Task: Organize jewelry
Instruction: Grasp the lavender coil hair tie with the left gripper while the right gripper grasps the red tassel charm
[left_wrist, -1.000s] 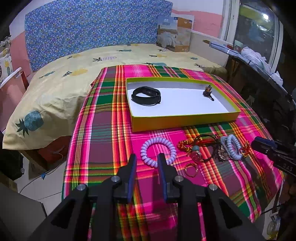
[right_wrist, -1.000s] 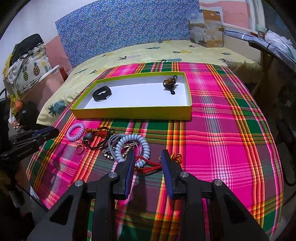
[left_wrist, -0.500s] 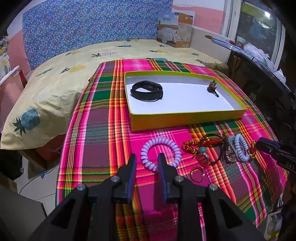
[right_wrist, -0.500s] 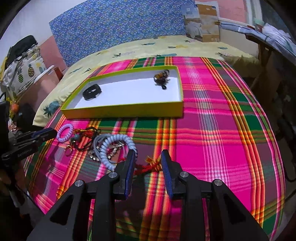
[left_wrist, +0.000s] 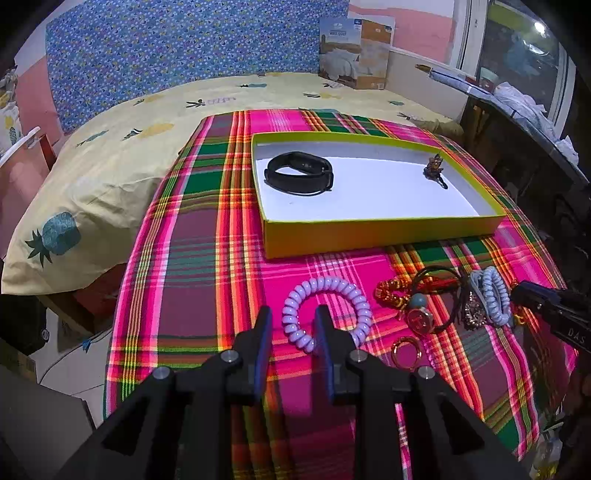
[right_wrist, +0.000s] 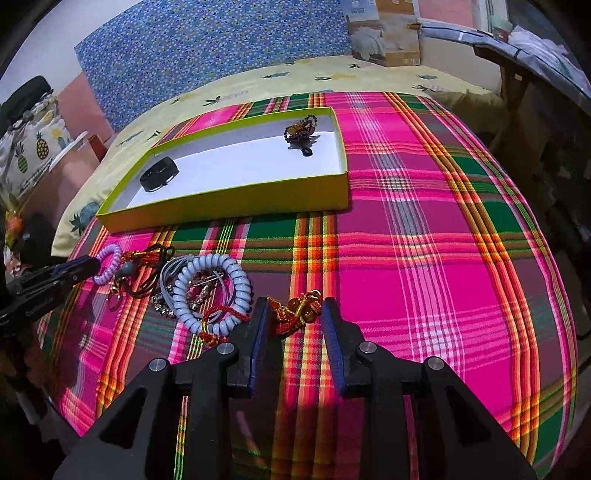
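Yellow-walled tray (left_wrist: 369, 236), upper centre of the left view, already holds a black band (left_wrist: 299, 172) and a beaded trinket (left_wrist: 434, 170). Still out below it: lilac coil (left_wrist: 327, 314), pale-blue coil (right_wrist: 212, 291), tangled pieces. Left gripper (left_wrist: 291, 338) gapes astride the lilac coil, unclenched. Right gripper (right_wrist: 295, 321), jaws just narrowing, brackets a red-gold charm (right_wrist: 297, 312), not yet pinched.

Lilac coil band (left_wrist: 327, 314), yellow-green box (left_wrist: 380, 232), plaid cloth (left_wrist: 195, 258).

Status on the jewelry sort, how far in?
Early. Done: black band and beaded charm lie in the yellow box. In hand: right gripper has been closing around the red-gold knot, pads not yet pressing. Left: purple coil, blue coil, gold ring.
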